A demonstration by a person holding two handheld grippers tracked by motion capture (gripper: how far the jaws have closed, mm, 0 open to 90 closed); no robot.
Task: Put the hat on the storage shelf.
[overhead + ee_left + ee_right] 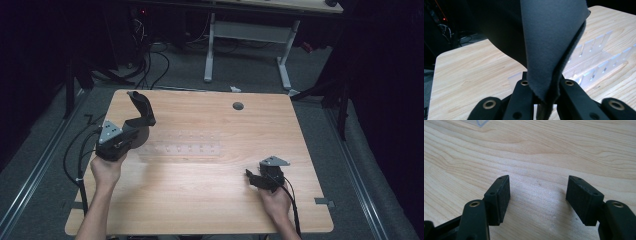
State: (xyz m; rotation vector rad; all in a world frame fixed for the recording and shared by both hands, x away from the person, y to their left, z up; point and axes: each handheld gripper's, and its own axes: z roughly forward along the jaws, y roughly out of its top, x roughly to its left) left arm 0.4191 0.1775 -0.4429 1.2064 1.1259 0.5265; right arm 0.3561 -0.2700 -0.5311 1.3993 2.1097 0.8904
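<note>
While the left gripper (pixel 131 131), at the left of the high view, has its jaws closed on a dark grey cloth (pixel 549 42) lifted over the wooden table (pixel 210 200) beside a clear slotted rack (pixel 182 142), the right gripper (pixel 537 197) rests lower right, jaws wide apart, empty.

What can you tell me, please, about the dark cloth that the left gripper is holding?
The cloth is dark grey, matte and felt-like, with a cleanly cut edge. It is folded, its layers pinched between the closed jaws of the left gripper, and it stands up from them. In the high view it rises as a dark strip above the wooden table at its left rear part. A clear plastic rack lies on the table behind it.
</note>
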